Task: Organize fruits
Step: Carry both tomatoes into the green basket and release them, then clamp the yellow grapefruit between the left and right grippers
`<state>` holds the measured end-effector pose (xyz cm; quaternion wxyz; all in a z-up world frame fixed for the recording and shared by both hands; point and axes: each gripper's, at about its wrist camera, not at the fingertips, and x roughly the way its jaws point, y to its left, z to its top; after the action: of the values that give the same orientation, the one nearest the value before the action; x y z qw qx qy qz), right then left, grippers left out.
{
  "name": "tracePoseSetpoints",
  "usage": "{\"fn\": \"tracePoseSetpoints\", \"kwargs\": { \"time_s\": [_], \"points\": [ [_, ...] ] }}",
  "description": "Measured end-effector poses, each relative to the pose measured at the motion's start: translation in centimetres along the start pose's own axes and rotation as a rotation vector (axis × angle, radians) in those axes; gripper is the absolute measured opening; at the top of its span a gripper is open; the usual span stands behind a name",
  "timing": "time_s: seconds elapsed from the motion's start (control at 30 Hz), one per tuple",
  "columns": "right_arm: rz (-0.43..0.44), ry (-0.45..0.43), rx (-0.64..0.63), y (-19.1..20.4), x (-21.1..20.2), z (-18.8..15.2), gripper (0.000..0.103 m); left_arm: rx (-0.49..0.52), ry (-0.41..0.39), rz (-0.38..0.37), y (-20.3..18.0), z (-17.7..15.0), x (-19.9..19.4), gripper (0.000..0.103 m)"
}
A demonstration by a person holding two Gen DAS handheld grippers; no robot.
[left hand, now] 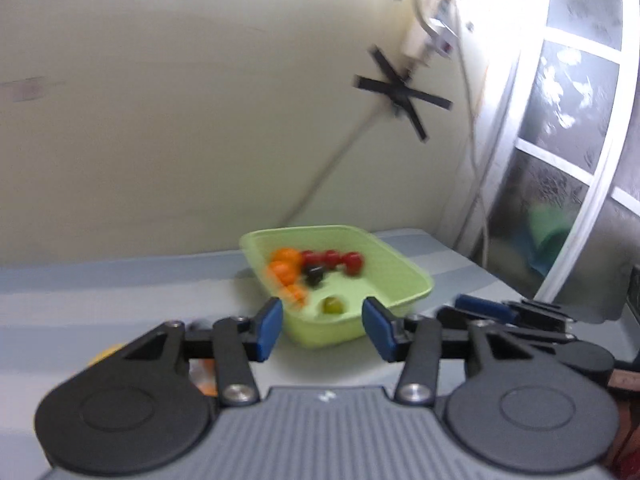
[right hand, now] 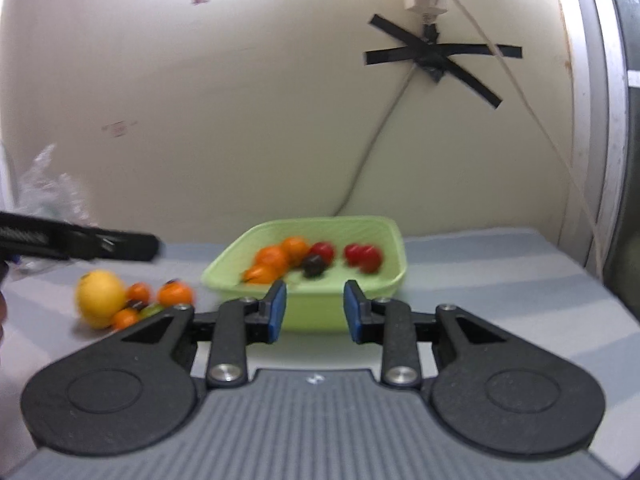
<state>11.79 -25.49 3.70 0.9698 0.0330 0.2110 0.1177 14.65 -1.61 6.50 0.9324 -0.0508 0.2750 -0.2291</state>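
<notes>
On the striped table (right hand: 500, 264), a green tub (right hand: 384, 228) is sitting against the wall, already holding several orange fruits (right hand: 276, 258), red fruits (right hand: 362, 256), one dark fruit (right hand: 314, 265) and, in the left wrist view, a small green fruit (left hand: 333, 305) near the front corner. A loose pile is lying on the table well to the left of the tub: a large yellow fruit (right hand: 100, 292) with small orange fruits (right hand: 175, 293) touching it and something greenish and something dark tucked among them, too blurred to identify.

The right gripper (right hand: 315, 308) is pointing squarely at the tub's near wall, its blue pads (right hand: 277, 308) standing apart with nothing between them. The left gripper (left hand: 322, 328) is likewise standing parted and empty, facing the tub's near corner. In the right wrist view its dark body is showing at the left edge, above and behind the loose pile.

Judgement: sorting is partly done, with the pile remaining outside the tub. The deciding relation is that the pile is lying to the left of both tools, and the left gripper appears nearer to it; the right would have to cross over. The yellow fruit is looking wide for the present jaw gap, so a broader opening would likely be needed. Round fruit touching one another may roll when one is lifted.
</notes>
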Motion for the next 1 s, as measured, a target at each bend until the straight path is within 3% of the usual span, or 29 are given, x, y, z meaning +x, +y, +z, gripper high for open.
{"fn": "tracePoseSetpoints", "kwargs": {
  "time_s": [0.23, 0.5, 0.57, 0.6, 0.83, 0.9, 0.97, 1.0],
  "points": [
    [0.138, 0.074, 0.013, 4.6, -0.8, -2.2, 0.037, -0.15, 0.008, 0.183, 7.8, -3.6, -6.4, 0.047],
    [0.224, 0.141, -0.049, 9.8, 1.8, -1.8, 0.037, -0.185, -0.02, 0.165, 9.9, -4.2, -7.0, 0.062],
    [0.233, 0.148, -0.075, 10.9, 2.6, -1.8, 0.037, -0.179, -0.024, 0.149, 9.8, -3.8, -6.2, 0.073],
    [0.234, 0.153, -0.084, 11.3, 2.9, -1.8, 0.037, -0.172, -0.026, 0.149, 9.8, -3.8, -5.9, 0.083],
    [0.221, 0.207, -0.138, 13.1, 5.6, -2.2, 0.038, -0.151, 0.014, 0.114, 9.5, -2.6, -1.8, 0.09],
    [0.215, 0.224, -0.129, 13.1, 6.2, -2.1, 0.038, -0.145, 0.024, 0.113, 9.5, -2.5, -0.7, 0.09],
    [0.215, 0.229, -0.113, 13.0, 6.5, -1.9, 0.038, -0.136, 0.039, 0.127, 9.5, -2.5, 0.3, 0.082],
    [0.213, 0.225, -0.108, 13.0, 6.5, -1.9, 0.038, -0.133, 0.053, 0.128, 9.6, -2.6, 0.8, 0.072]
  ]
}}
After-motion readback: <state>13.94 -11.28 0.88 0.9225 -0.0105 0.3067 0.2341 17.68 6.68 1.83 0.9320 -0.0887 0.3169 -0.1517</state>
